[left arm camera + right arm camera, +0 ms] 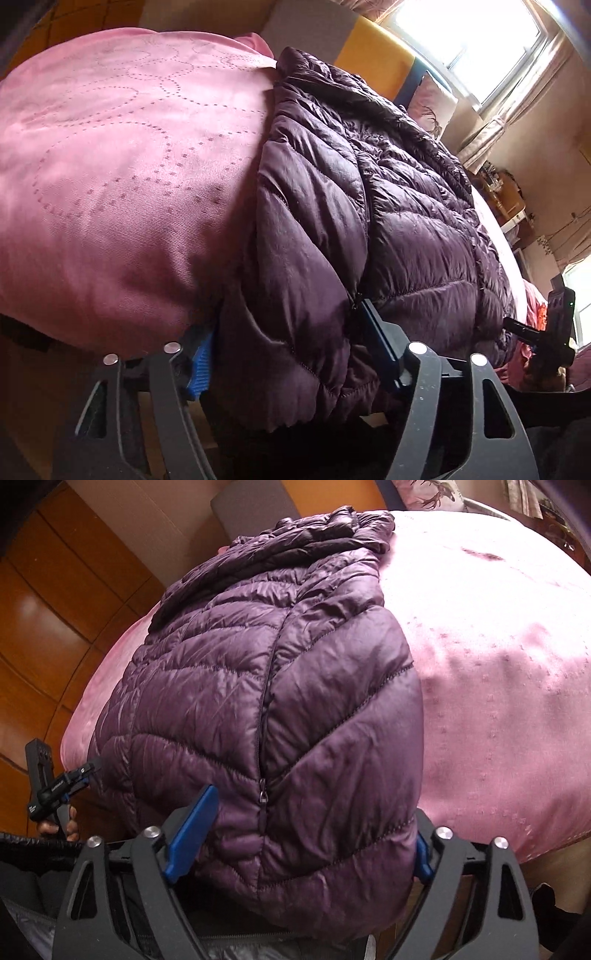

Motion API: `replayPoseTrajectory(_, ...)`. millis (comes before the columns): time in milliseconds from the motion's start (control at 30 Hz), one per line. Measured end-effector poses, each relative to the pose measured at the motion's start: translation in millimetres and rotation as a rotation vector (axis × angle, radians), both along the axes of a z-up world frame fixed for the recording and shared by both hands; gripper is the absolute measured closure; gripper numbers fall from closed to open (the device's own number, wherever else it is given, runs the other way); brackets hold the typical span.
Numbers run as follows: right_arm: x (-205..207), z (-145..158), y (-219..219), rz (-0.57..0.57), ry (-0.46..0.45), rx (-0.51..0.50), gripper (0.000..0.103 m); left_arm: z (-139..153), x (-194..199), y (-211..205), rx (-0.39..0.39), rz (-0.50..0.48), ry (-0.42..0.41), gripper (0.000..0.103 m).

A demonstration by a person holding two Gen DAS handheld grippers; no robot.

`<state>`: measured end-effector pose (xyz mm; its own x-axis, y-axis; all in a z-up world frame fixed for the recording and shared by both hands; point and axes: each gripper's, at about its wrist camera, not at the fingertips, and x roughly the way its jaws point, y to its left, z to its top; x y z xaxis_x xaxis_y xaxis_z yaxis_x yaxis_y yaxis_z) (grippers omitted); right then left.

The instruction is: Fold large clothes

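Left wrist view shows your pink bedspread (pixel 110 155) carrying the purple puffer jacket (pixel 388 206), its hem overhanging the near edge. Your left gripper (pixel 288 354) and right gripper (pixel 295 834) each stand wide apart around that hem, though whether either bites is unclear.

Bare bedspread (pixel 498 657) beside jacket (pixel 277 686)
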<state>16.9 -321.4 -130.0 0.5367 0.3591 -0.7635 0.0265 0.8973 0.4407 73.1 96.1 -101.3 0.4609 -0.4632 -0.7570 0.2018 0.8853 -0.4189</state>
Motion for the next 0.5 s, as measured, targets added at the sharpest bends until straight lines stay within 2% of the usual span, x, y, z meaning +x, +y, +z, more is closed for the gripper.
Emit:
replayPoseTrajectory(67,-3,-2,-1,-0.011,0.007,0.003,0.041,0,0,0,-0.046,-0.029,0.012,0.064)
replayPoseTrajectory(100,-3,-1,-3,-0.012,0.015,0.007,0.048,1,0,-2,-0.066,-0.049,0.017,0.070)
replayPoseTrajectory(167,-2,1,-3,0.019,0.025,0.041,0.076,4,-2,-8,-0.071,-0.079,0.010,0.084)
replayPoseTrajectory(267,-1,11,4,0.060,0.029,0.033,0.084,13,-5,-7,-0.117,-0.105,0.005,0.090)
replayPoseTrajectory(367,0,27,6,0.085,0.009,0.075,0.085,28,-8,3,-0.208,-0.108,-0.026,0.091)
replayPoseTrajectory(500,-2,60,-2,0.100,-0.072,0.163,0.089,52,-7,8,-0.296,-0.139,-0.070,0.093)
